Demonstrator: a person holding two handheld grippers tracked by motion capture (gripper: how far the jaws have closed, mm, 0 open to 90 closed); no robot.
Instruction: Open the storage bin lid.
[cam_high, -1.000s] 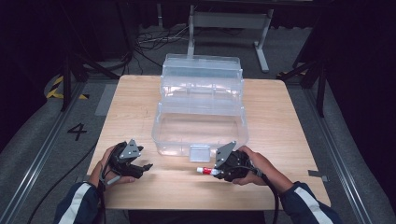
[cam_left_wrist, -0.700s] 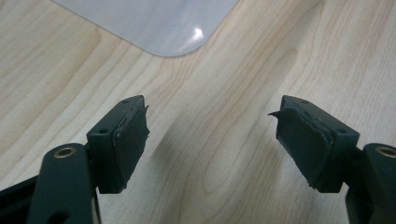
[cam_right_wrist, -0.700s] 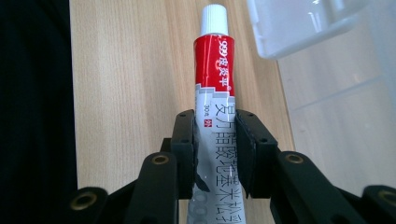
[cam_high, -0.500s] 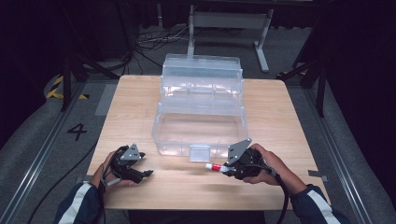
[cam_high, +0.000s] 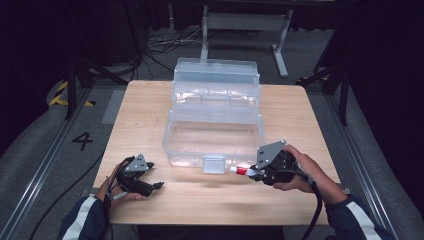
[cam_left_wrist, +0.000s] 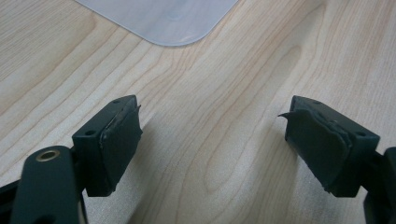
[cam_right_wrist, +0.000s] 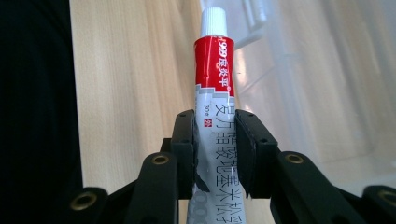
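In the high view the right hand-held gripper (cam_high: 254, 172), at lower right, clamps a tube (cam_high: 242, 170) whose cap points left toward the clear box (cam_high: 215, 137) just above it, while the left hand-held gripper (cam_high: 150, 186) gapes empty at lower left.

ointment tube (cam_right_wrist: 214, 93): red band reads "999" plus Chinese characters, white body reads "30" beside a small red square mark, larger Chinese lettering running lengthwise | floor mat (cam_high: 60, 150): marked with black numeral "4" (cam_high: 82, 141), left of table
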